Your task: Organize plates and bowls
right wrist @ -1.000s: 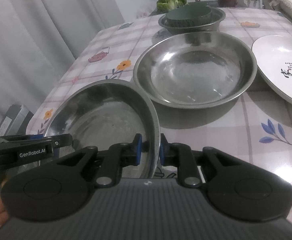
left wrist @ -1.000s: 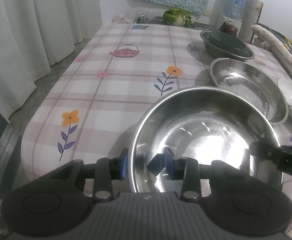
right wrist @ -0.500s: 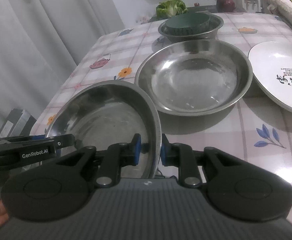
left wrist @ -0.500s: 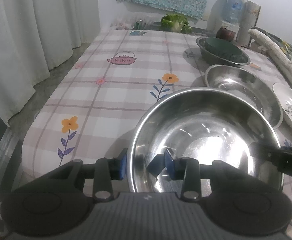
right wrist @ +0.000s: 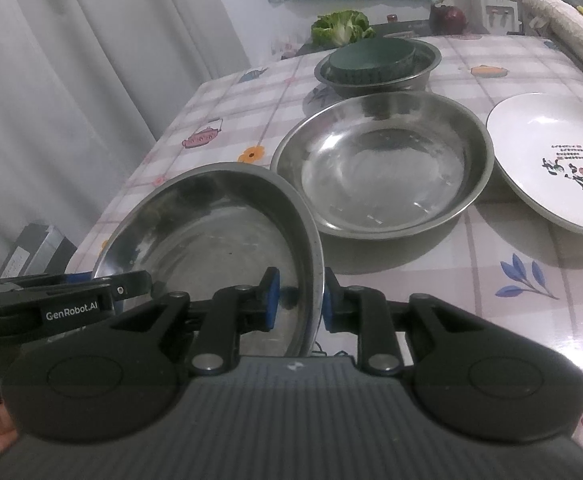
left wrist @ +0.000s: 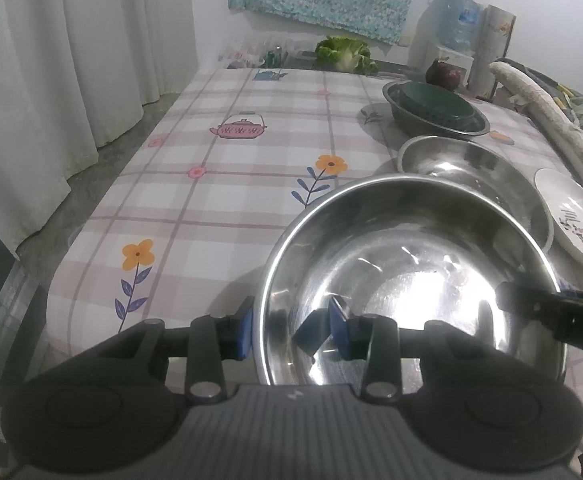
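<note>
A steel bowl (left wrist: 411, 260) (right wrist: 211, 232) sits at the near end of the table, gripped from both sides. My left gripper (left wrist: 291, 330) is shut on its left rim, one pad outside and one inside the wall. My right gripper (right wrist: 300, 300) is shut on the opposite rim; its finger (left wrist: 551, 312) shows in the left wrist view. Just beyond lies a second, wider steel bowl (left wrist: 471, 168) (right wrist: 383, 164). A white plate (left wrist: 575, 220) (right wrist: 555, 160) with dark writing lies to its right. Farther back, a dark green bowl (left wrist: 435, 108) (right wrist: 371, 60) sits inside another steel bowl.
The checked tablecloth (left wrist: 231, 200) is bare on its left half. A cabbage (left wrist: 343, 54) and a dark red vegetable (left wrist: 443, 74) stand at the far end. White curtains (left wrist: 71, 80) hang along the left, and a rolled cloth (left wrist: 551, 112) lies along the right edge.
Both grippers keep their hold on the near steel bowl. Both views now take in a little more of the far table and wall; the dishes have not shifted.
</note>
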A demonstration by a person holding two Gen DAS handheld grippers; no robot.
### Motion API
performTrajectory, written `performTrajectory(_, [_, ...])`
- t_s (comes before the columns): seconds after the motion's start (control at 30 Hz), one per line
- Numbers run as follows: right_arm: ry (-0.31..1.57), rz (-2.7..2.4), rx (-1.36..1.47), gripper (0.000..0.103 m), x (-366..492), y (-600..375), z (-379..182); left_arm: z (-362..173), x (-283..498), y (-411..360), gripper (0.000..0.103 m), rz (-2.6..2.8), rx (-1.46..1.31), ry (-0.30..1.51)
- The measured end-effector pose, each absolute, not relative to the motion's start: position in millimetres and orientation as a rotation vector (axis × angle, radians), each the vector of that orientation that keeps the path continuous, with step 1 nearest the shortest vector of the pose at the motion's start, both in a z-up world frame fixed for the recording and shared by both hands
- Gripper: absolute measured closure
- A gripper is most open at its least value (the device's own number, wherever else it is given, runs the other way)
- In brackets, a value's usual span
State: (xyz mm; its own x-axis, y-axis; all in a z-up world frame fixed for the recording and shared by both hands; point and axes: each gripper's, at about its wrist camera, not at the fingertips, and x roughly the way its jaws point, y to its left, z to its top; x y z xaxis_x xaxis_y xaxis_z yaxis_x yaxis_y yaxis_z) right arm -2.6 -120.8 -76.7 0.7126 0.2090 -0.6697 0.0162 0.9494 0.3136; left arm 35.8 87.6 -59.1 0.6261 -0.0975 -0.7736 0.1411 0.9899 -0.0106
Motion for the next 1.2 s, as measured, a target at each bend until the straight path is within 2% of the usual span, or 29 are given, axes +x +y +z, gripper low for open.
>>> performTrajectory(0.83, [0.835,0.119,0.325,0.081,0,-123,-101,-81,37,84,0.062,-0.142,0.078,0.958])
performTrajectory(1.0, [0.847,0.115,0.322,0.08,2,-124,-105,-83,38,80,0.057,-0.15,0.091,0.959])
performTrajectory(1.1, [0.845,0.128,0.324,0.075,1,-125,-106,-88,40,80,0.056,-0.152,0.085,0.978])
performTrajectory(1.2, [0.834,0.159,0.341,0.061,1,-125,-106,-89,40,80,0.053,-0.155,0.09,0.976])
